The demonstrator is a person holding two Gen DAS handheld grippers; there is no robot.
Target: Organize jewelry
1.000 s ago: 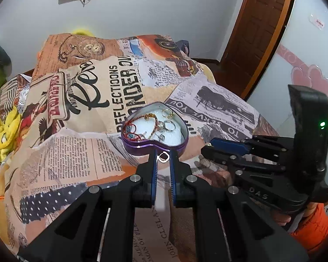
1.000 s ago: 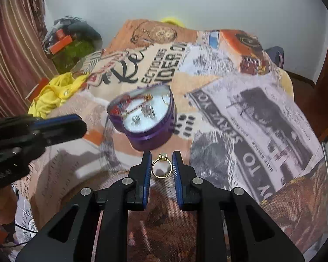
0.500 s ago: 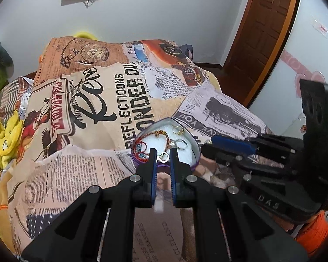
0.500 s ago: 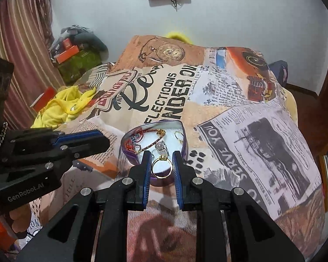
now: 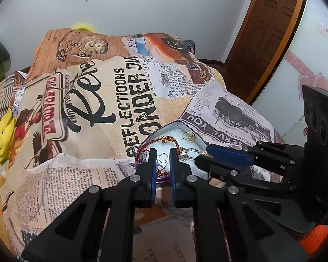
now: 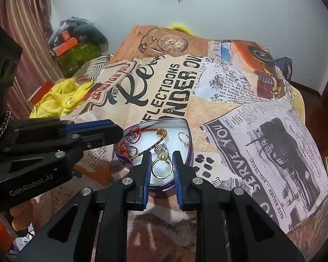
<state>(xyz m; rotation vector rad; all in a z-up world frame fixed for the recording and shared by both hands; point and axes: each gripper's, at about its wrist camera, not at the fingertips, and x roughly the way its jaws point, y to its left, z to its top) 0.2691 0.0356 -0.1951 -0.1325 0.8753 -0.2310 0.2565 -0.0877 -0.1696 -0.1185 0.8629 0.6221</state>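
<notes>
Because the bed is soft and covered by a printed blanket [image 6: 262,131], we keep the purple heart-shaped tin [image 6: 191,150] just in front of both tongs, so that small pieces fall on its white foam lining and are not lost in the folds.

We hold the left tongs [image 5: 163,155] over the near edge of the tin, coming in from its left side. We hold the right tongs [image 6: 161,161] over the same near edge, from the right, so the two tools meet above the tin without touching each other.

Inside the tin, beyond the tips of both tongs, a red and gold bracelet [image 6: 150,142] lies curved across the foam, and a small gold ring [image 6: 183,137] rests toward the far right corner.

The right tongs are clenched on a gold ring with a clear stone [image 6: 161,167]. The ring stands upright between the fingers with the stone pointing away from us, we think so that it can drop flat.

The left tongs are closed on a small silver ring [image 5: 163,156], which is pinched at its two sides. Both rings hang above the foam and are not yet released, so we judge the step is the placing.
</notes>
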